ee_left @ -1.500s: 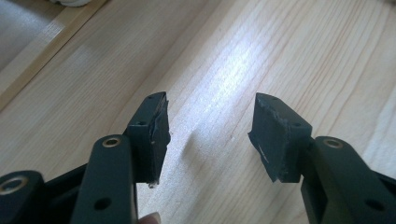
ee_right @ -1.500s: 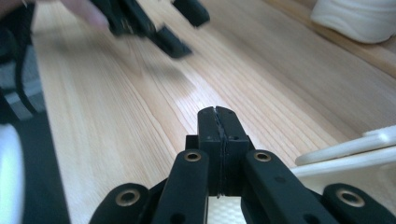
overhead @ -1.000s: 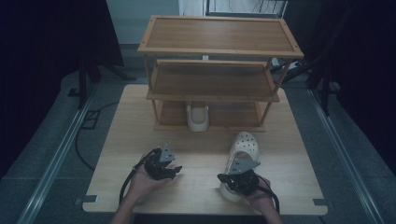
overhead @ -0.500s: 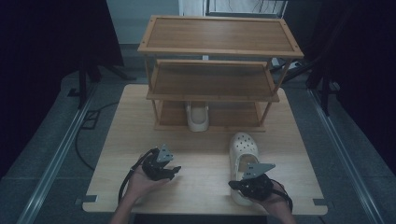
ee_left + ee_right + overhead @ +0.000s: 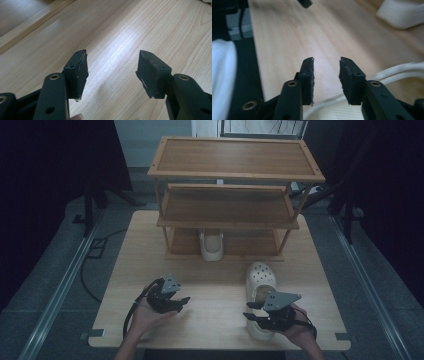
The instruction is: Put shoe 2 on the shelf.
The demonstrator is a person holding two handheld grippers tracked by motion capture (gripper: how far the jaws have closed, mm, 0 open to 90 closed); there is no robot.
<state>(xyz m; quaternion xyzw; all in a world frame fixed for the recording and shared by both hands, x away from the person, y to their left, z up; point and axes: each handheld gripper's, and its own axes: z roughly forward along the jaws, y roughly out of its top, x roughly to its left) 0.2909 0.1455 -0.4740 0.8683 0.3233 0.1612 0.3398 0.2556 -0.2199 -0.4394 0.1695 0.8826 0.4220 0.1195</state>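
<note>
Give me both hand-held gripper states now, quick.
Left hand-held gripper: open, holding nothing, over bare table.
Right hand-held gripper: open, holding nothing, at the white clog's heel end.

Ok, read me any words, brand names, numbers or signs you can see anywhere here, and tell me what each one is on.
There is no readable text in these pictures.
White clog on the table: no brand or number shows.
Second clog under the wooden rack: no marking shows.
Left gripper and right gripper: no label shows.

left hand-held gripper point(image 5: 112, 72): jaws apart, nothing between | over bare wooden table point(image 5: 120, 42)
</note>
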